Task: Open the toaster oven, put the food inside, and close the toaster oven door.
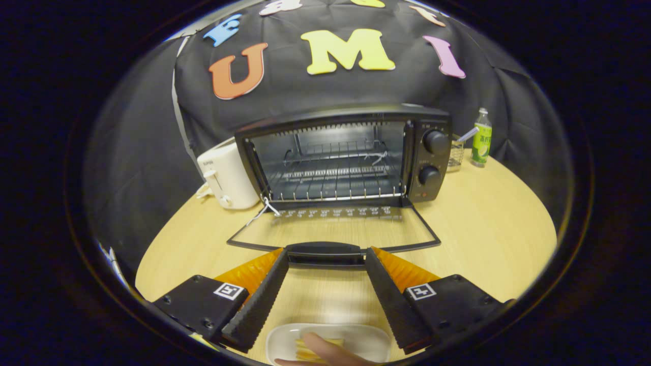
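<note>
The toaster oven [346, 155] stood on the counter [488, 229] with its door [333, 231] folded down. The fingers [264, 290] were spread wide at the door's handle [325, 252], gripping nothing. Between them lay a plate [366, 340] of food [307, 351].

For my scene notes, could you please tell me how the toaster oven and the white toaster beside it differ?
The toaster oven is black and wide, its door folded down with the rack showing; the white toaster is smaller and narrower. The oven has two round knobs, the toaster a side lever. Both stand on the wooden table. The gripper is open at the door handle.

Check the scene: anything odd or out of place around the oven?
A white string dangles from the toaster oven rack's front left corner. A hand rests on the food plate. The gripper stands open at the door handle.
</note>
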Demonstrator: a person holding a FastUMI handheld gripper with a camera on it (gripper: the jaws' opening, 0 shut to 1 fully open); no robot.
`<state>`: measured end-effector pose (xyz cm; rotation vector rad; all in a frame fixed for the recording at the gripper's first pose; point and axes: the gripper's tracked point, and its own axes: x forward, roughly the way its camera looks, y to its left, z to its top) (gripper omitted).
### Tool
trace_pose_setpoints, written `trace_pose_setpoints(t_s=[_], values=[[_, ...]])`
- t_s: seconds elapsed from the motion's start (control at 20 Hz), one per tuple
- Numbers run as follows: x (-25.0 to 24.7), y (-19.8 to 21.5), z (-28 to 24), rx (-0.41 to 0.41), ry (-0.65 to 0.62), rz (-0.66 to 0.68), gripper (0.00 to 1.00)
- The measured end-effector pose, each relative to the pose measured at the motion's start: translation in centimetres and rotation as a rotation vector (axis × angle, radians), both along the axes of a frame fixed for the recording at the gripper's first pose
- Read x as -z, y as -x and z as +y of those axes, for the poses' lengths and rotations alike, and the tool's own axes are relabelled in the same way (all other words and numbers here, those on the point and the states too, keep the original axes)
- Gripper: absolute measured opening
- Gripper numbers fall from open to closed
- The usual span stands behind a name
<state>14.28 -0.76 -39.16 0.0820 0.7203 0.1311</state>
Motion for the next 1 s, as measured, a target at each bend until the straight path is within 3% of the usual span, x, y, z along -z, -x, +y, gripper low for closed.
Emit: trace_pose_setpoints(t_s=[0.05, 0.15, 0.4, 0.55, 0.7, 1.0], values=[[1.4, 0.5, -0.3, 0.006, 0.007, 0.067, 1.00], [0.4, -0.7, 0.0, -0.007, -0.011, -0.012, 1.00], [-0.3, 0.3, -0.3, -0.005, -0.055, -0.036, 1.00], [-1.3, 2.7, 0.0, -0.047, -0.105, -0.047, 1.00], [-1.7, 5.5, -0.6, -0.104, -0.023, -0.089, 1.00], [0.9, 12.5, -1.6, -0.075, 0.059, -0.086, 1.00]])
